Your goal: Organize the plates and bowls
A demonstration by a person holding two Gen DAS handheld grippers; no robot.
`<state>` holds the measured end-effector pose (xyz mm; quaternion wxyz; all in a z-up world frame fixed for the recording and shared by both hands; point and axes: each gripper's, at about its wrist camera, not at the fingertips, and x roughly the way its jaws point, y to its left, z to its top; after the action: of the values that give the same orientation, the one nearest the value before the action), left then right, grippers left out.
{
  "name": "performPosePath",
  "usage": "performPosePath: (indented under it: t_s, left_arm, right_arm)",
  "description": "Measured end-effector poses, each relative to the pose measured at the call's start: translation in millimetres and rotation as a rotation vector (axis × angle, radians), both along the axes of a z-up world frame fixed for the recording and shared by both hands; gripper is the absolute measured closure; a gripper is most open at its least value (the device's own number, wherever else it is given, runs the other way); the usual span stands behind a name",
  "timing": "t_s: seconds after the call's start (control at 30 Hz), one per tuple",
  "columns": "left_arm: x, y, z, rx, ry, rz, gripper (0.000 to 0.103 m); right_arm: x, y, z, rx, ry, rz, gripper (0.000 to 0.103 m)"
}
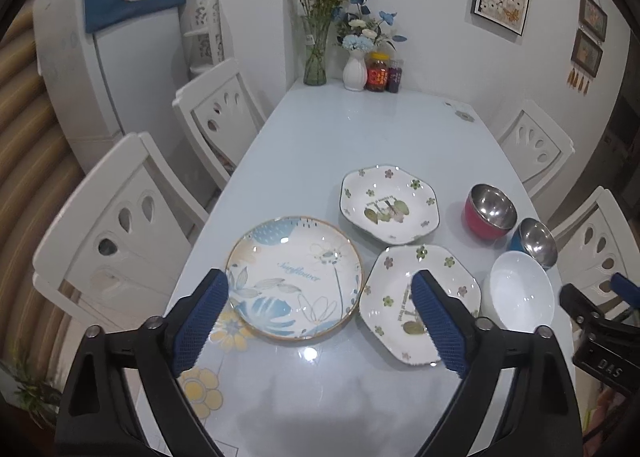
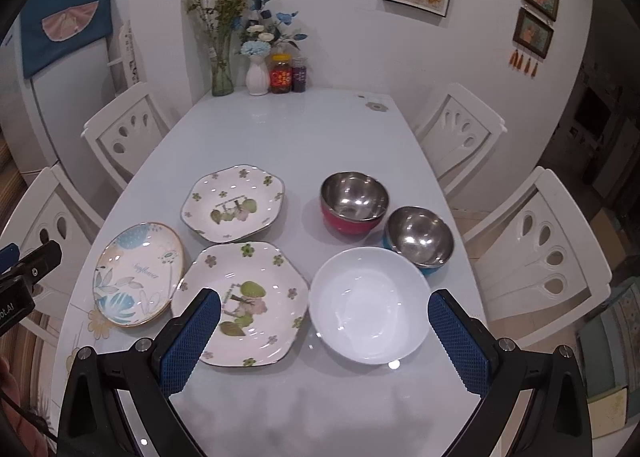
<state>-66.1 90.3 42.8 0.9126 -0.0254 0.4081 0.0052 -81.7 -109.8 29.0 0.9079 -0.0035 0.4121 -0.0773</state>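
A: Left gripper (image 1: pixel 320 317) spread wide, empty, fingers (image 1: pixel 200 317) straddling the round blue-flowered ceramic plate (image 1: pixel 294 277) on the tabletop (image 1: pixel 320 129).
B: Right gripper (image 2: pixel 324 341) also agape, glossy white bowl (image 2: pixel 370 303) directly ahead, nearer than the left.

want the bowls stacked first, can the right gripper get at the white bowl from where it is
Probably yes. The right gripper is open and empty, and the white bowl sits just ahead of its fingers with nothing between; the near flowered plate lies close beside it.
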Motion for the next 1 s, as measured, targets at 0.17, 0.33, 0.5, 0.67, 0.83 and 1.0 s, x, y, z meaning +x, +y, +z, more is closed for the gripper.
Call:
performPosePath:
  t_s: [0.17, 0.33, 0.5, 0.67, 0.83, 1.0]
  left_arm:
    - [-2.8, 29.8, -18.6, -0.011, 0.033, 0.019, 0.007]
    - [3.7, 77.0, -43.3, -0.024, 0.118, 0.112, 0.007]
    - [10.7, 122.5, -60.2, -0.043, 0.124, 0.185, 0.007]
    - [27.2, 140.9, -82.8, -0.047, 0.168, 0.178, 0.007]
    - [46.3, 139.7, -112.2, -0.073, 0.227, 0.16, 0.007]
    - [63.8, 141.7, -141.2, -0.097, 0.292, 0.153, 0.011]
  right_arm:
    - [15.9, 26.2, -13.6, 0.039, 0.027, 0.066, 0.0]
    - [46.7, 65.6, -26.2, 0.071, 0.044, 0.156, 0.0]
    - [87.3, 106.5, -42.2, 0.101, 0.081, 0.269, 0.0]
    - [122.5, 136.1, -64.0, 0.09, 0.114, 0.322, 0.0]
    - [152.4, 152.9, -93.0, 0.095, 0.18, 0.357, 0.0]
    - [178.4, 152.4, -118.7, 0.134, 0.257, 0.366, 0.01]
